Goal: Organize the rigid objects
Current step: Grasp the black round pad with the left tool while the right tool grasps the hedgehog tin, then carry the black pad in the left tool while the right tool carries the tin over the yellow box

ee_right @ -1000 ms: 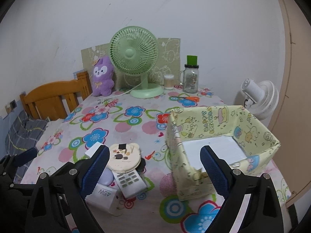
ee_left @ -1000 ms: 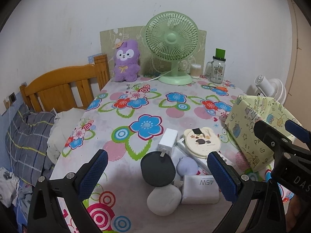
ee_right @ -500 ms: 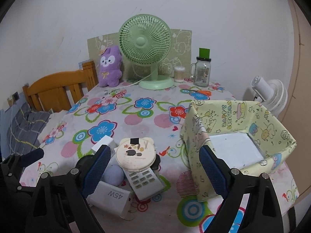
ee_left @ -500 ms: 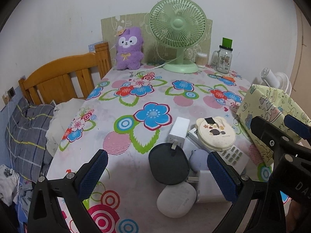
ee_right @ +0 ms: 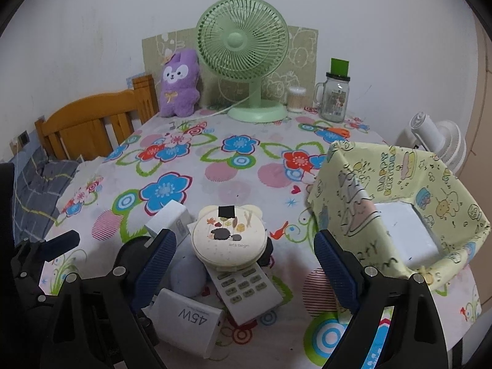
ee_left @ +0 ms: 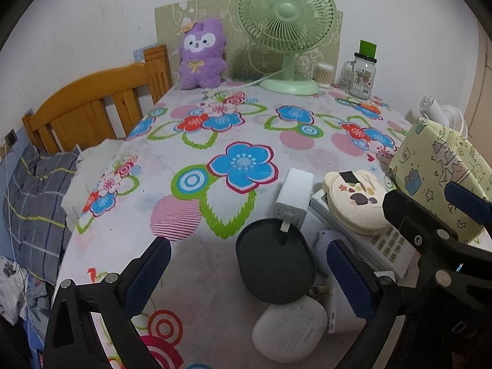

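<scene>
Pile beside box (ee_right: 399,215): compact (ee_right: 229,235) atop remote (ee_right: 246,289). Both grippers (ee_left: 246,276) (ee_right: 243,264) wide open, empty. Advice: lift compact first, straddling its rim squarely.

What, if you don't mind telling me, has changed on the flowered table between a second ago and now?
Both grippers have come forward and down toward the pile: the left gripper over the black oval case, the right gripper over the remote. Nothing was grasped; the jaws stay open. Pile, yellow box and fan are unmoved.
</scene>
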